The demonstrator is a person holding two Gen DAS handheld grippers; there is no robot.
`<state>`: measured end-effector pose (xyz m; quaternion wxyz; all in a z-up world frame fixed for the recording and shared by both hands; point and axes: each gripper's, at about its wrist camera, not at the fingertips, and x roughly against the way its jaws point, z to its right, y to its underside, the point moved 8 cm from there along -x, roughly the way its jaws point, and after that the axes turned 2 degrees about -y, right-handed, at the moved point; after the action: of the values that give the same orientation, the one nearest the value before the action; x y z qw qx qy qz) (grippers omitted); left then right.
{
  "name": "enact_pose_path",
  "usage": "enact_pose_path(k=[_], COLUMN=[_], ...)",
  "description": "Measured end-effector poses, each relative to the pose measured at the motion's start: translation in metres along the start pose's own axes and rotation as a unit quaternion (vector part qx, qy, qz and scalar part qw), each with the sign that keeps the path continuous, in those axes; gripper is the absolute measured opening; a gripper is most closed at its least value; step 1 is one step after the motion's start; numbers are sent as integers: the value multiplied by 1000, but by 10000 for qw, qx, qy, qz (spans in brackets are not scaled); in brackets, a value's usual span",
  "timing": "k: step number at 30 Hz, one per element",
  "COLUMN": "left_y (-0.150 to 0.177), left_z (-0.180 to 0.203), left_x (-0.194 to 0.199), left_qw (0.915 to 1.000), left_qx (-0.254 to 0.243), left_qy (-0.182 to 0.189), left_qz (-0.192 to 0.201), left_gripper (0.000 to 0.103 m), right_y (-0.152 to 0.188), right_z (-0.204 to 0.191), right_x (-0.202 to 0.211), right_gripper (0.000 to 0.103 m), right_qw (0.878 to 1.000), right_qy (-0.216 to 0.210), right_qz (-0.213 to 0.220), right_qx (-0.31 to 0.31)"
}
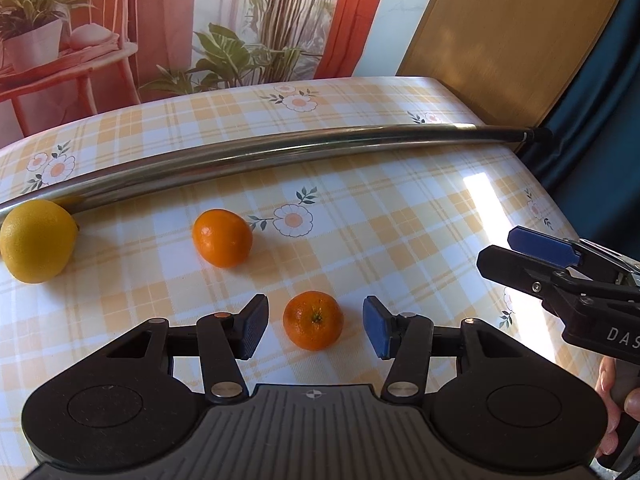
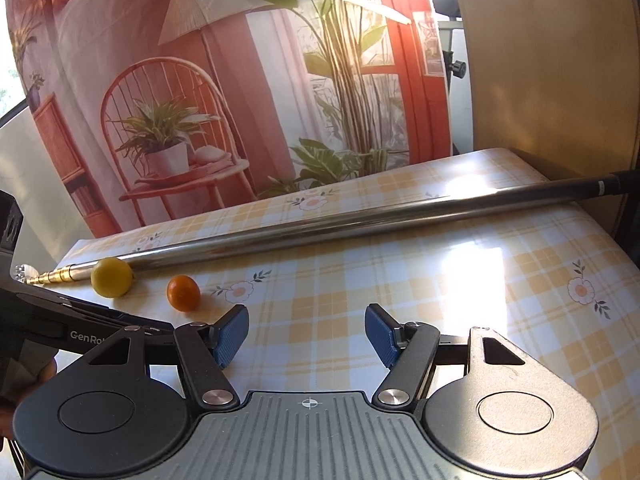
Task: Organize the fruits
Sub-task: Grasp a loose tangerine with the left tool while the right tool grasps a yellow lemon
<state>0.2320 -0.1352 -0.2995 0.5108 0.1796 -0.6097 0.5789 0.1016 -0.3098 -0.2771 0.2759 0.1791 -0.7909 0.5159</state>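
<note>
Fruit lies loose on a table [image 1: 400, 216] covered with a yellow checked cloth printed with daisies: a lemon [image 1: 38, 241] at the far left, touching a long metal pole [image 1: 280, 150] that runs across the table, a mandarin [image 1: 222, 237] to its right and well clear of the pole, and a second mandarin [image 1: 313, 320] nearer the camera, stem end up. The left gripper [image 1: 315, 332] has its fingers spread wide on either side of this nearer mandarin, with a gap showing between each pad and the peel, so nothing is gripped. The right gripper [image 2: 307, 336] hovers over bare cloth further to the right, its blue-padded fingers also wide apart and empty; from its own camera the lemon and the farther mandarin sit well off to the left beside the pole, which ends there in a brass telescopic tip [image 2: 56, 276]. A printed backdrop [image 2: 240, 80] of a room with potted plants hangs behind the table
</note>
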Motion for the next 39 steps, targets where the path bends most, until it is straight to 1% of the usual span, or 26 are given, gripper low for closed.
enact_pose_path(k=[1,3,5,6,7,11,15,18,22,25,28,31,34,39], left_y=[1,0,0,-1,-1,2,4,5,11,18,24,30,40,56], left_z=[-1,-4,-5,-6,-6,-8,-13,-21,-38,-57,-80,-104,-130,-157], left_x=[-3,-9,-11,-11,-11,-4,12,28,49,68,88,107,129,158], left_qw=[10000,9998,9998,9997,9997,9994,9994,9990,9976,9962,9937,9907,9856,9769], left_qx=[12,64,120,135,149,73,153,264,451,511,590,800,1156,1437], left_qy=[-5,-63,-40,-20,-35,-297,-302,-344,-448,-613,-837,-959,-1033,-1266], left_qz=[-57,-164,-169,-186,-203,-174,-59,111,268,362,455,545,680,945], left_gripper=[53,44,41,36,36,36,36,36,36,36,36,36,36,36], right_y=[0,0,0,1,2,3,3,3,0,-2,-3,-4,-5,-12], right_z=[0,1,1,1,1,1,0,-6,-17,-26,-39,-55,-75,-113], right_x=[1,2,3,3,3,5,6,8,11,12,12,12,9,-3], right_gripper=[62,62,62,62,62,62,62,62,62,62,62,62,62,62], right_qw=[10000,10000,9999,9999,9999,9999,9997,9997,9998,9998,9995,9989,9980,9948], right_qy=[-3,-4,-26,-33,-45,-69,-108,-149,-176,-186,-220,-290,-433,-654], right_qz=[12,39,54,54,52,47,20,7,5,-11,-49,-83,-165,-290], right_qx=[-5,-44,-105,-120,-125,-146,-219,-195,-63,54,211,356,438,727])
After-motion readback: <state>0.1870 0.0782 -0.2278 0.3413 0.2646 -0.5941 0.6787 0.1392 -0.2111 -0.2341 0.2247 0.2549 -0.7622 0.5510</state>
